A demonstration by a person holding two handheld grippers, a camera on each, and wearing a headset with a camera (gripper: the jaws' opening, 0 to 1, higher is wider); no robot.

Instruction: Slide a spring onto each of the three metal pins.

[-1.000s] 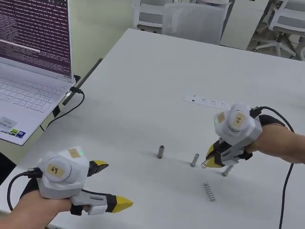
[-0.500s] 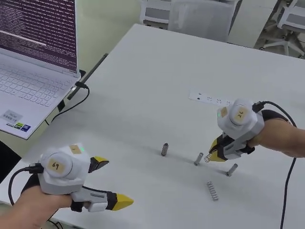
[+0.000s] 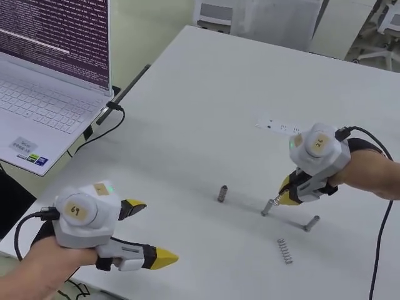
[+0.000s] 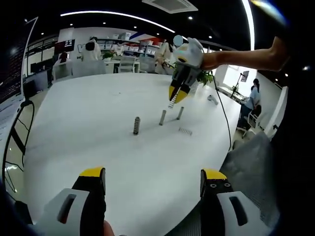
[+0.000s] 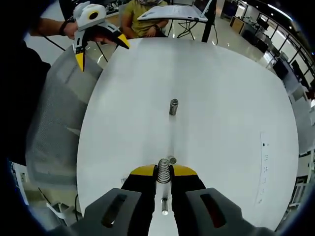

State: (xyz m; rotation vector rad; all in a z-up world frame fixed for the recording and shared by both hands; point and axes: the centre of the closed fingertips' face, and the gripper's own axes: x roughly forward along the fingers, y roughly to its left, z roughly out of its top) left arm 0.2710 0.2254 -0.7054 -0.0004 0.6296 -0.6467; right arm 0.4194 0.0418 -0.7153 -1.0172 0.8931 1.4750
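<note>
Since the earlier frame we noted the right tongs (image 3: 282,199) drawn closer to the middle pin (image 3: 267,208), pinching a spring (image 5: 164,172) whose end sat just beside the pin top. The left tongs (image 3: 156,230) stood spread over the bench (image 3: 200,112), well apart.

White left gripper (image 3: 150,230) and right gripper (image 3: 282,199): yellow-tipped jaws, black cables (image 3: 31,216).

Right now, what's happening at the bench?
A person works with a claw in each hand. The right claw is shut on a spring, held at the top of the middle pin. The left pin already carries a fitted spring; the right pin is bare, with a loose spring lying beside it. The left claw hangs open and empty near the table edge.
</note>
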